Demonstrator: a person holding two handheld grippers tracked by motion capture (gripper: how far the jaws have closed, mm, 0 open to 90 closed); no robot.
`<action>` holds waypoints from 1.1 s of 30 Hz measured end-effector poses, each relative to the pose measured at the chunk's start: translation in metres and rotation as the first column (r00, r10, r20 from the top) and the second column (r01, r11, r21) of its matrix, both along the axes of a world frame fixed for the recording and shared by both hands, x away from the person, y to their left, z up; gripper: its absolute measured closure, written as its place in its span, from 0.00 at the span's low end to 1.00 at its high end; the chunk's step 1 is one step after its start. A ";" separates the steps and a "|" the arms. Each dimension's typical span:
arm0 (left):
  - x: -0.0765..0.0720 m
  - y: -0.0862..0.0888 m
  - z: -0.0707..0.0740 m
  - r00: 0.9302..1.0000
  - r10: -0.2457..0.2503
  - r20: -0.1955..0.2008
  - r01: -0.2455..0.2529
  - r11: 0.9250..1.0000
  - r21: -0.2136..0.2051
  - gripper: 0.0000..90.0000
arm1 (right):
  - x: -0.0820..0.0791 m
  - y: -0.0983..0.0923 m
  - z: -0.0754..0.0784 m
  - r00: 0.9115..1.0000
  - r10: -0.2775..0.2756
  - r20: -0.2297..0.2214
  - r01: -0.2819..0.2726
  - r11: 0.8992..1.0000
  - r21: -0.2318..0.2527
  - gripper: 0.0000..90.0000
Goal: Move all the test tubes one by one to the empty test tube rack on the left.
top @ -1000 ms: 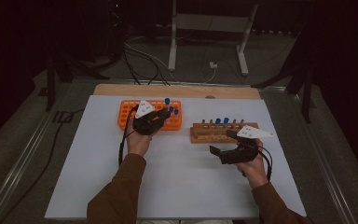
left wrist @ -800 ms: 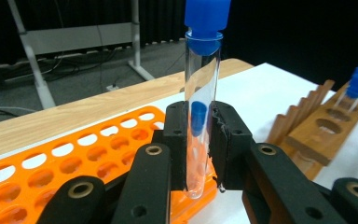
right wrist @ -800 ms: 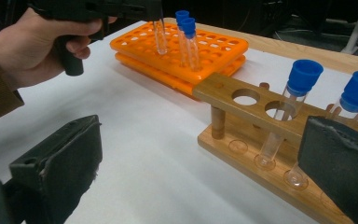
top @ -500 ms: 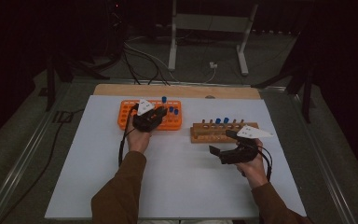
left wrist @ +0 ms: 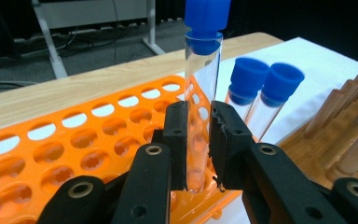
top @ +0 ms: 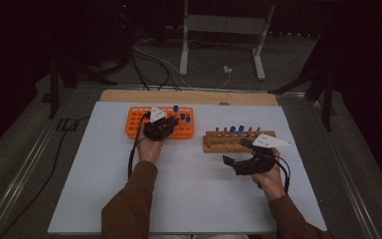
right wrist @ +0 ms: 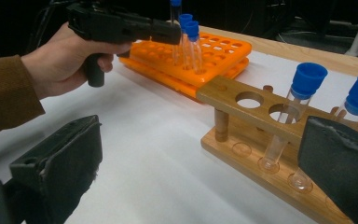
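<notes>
A: Starting wide, the orange rack (top: 160, 122) is sitting at the far left of the white mat, with the wooden rack (top: 231, 141) off to its right. The left gripper (left wrist: 196, 140) is working right over the orange rack.

B: And it's clamping a capped test tube (left wrist: 203, 70), jaws pressing on the glass from both sides. The tube is standing upright, its long axis running straight down, its lower end sitting in a hole at the orange rack's right end.

A: Two more blue-capped tubes (left wrist: 261, 88) are standing just beside it, toward the wooden rack.

B: The right gripper (top: 238, 155) is waiting well away from the orange rack, in front of the wooden one, jaws gaping wide with nothing between them. The left hand is plainly the nearer one.
</notes>
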State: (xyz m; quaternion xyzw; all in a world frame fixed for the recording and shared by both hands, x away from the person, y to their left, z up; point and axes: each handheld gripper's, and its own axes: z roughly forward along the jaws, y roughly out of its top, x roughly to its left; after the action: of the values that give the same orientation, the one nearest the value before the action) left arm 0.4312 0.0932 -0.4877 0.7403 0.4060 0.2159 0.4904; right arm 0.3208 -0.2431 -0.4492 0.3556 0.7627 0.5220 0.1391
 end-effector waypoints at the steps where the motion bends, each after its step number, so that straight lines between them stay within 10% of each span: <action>1: 0.000 -0.001 -0.001 1.000 0.000 -0.003 0.000 1.000 0.003 0.87 | 0.000 0.000 0.000 1.000 0.000 0.001 0.000 1.000 -0.001 0.00; 33: -0.004 -0.006 -0.005 0.997 -0.016 -0.081 0.027 0.990 0.138 0.87 | 0.000 0.002 -0.004 1.000 0.008 -0.009 -0.008 1.000 -0.009 0.00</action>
State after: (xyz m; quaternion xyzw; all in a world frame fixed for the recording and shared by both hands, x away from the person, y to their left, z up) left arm 0.4276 0.0876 -0.4931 0.7849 0.4013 0.2088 0.4235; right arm 0.3208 -0.2413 -0.4530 0.3543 0.7670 0.5176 0.1352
